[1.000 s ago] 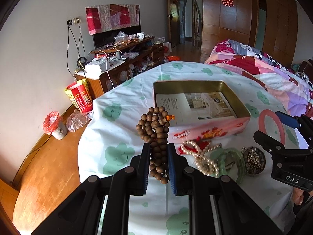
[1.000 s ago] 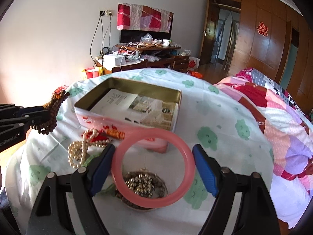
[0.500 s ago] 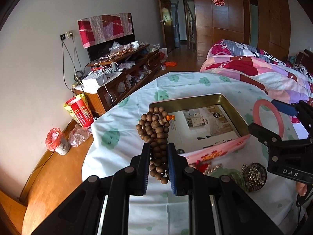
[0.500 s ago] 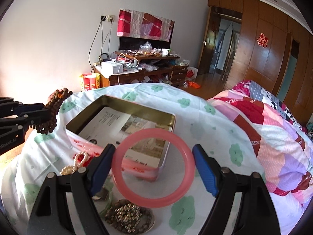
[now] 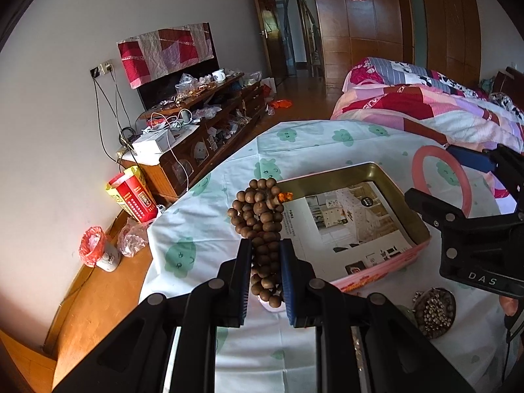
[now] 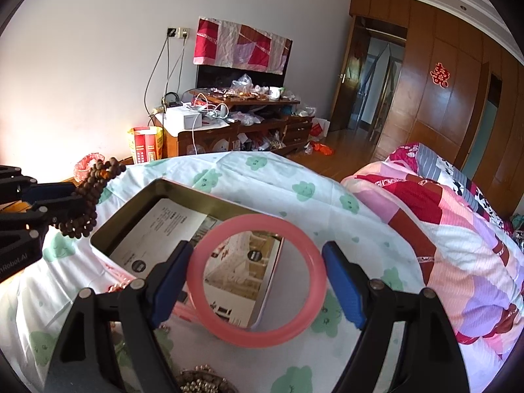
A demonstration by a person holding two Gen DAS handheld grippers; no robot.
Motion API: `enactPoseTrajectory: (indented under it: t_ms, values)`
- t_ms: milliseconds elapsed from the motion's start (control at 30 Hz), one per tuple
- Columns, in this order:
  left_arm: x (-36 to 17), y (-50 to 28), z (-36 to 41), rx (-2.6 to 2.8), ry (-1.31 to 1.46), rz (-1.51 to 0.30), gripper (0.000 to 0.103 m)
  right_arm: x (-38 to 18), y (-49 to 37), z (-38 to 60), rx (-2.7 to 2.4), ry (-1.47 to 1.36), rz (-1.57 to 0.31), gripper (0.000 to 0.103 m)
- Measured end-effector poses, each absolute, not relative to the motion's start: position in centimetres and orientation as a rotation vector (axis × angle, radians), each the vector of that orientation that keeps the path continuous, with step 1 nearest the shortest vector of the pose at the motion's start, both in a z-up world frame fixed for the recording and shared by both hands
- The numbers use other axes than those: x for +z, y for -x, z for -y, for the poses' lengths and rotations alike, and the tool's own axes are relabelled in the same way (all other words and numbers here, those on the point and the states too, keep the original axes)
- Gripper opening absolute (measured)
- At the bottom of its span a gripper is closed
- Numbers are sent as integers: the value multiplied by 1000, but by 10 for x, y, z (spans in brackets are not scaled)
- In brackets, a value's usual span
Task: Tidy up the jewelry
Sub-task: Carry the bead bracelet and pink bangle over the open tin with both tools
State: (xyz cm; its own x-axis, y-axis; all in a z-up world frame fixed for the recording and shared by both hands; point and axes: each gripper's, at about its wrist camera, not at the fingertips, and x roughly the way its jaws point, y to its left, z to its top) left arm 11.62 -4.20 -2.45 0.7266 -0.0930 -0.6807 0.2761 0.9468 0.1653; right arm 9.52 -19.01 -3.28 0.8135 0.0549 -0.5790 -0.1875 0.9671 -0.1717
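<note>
My left gripper [image 5: 264, 255] is shut on a bunch of brown wooden beads [image 5: 258, 211] and holds it above the near left corner of the open tin box [image 5: 406, 206]. The beads [image 6: 86, 193] and the left gripper [image 6: 59, 208] also show at the left of the right wrist view. My right gripper [image 6: 257, 273] is shut on a pink bangle [image 6: 226, 330] and holds it over the near right part of the tin box [image 6: 131, 203]. The bangle [image 5: 422, 157] and the right gripper [image 5: 458, 183] also show at the right of the left wrist view. A printed sheet [image 5: 344, 226] lines the box.
A round piece of silver beaded jewelry [image 5: 434, 308] lies on the tablecloth [image 5: 209, 226] in front of the box. A bed with a patchwork quilt [image 6: 458, 229] is to the right. A cluttered wooden cabinet [image 5: 196, 131] stands by the far wall.
Both grippers have risen and moved forward over the tin box with their loads. The pearl necklace and green jewelry on the cloth have dropped out of the left view.
</note>
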Motion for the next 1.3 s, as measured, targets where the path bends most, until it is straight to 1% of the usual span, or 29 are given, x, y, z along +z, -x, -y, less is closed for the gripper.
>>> enactPoseTrajectory:
  t_ms: [667,1300]
  values:
    - [-55,-173,53,-181,-303,-813,17,-61,-142,180,134,251,-679,83]
    - [-79,-192,61,-176,-326,-855,18,-84,-158,173,155,281,-754,83]
